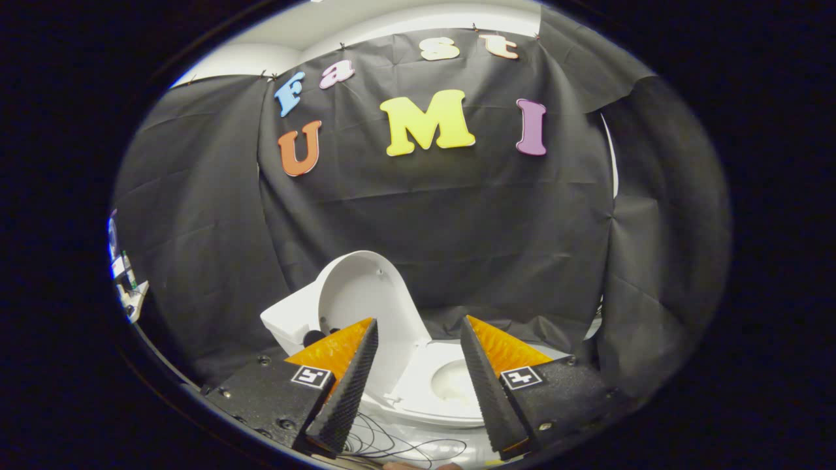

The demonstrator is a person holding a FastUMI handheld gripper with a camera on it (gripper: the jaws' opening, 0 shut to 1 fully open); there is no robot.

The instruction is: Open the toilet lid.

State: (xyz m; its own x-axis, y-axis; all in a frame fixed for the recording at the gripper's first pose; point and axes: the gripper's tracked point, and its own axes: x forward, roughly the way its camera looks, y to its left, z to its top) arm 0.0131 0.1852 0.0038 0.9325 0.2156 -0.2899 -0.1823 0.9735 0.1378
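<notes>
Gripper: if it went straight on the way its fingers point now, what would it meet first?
Probably the toilet seat, which lies between and just ahead of the open gripper, holding nothing. The raised toilet lid stands off to the side. Depth is hard to judge.

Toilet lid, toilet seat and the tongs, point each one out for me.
toilet lid [366, 294]: gripper view, raised lid's inner face.
toilet seat [418, 385]: gripper view, seat's near rim.
tongs [418, 385]: gripper view, open, midway between tips.

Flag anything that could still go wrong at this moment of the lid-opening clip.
The toilet lid stands raised, leaning toward the tank; if it is barely past upright it could drop back onto the seat. The gripper is open with nothing between its fingers, so nothing would catch it. Thin cables below the fingers could snag.
</notes>
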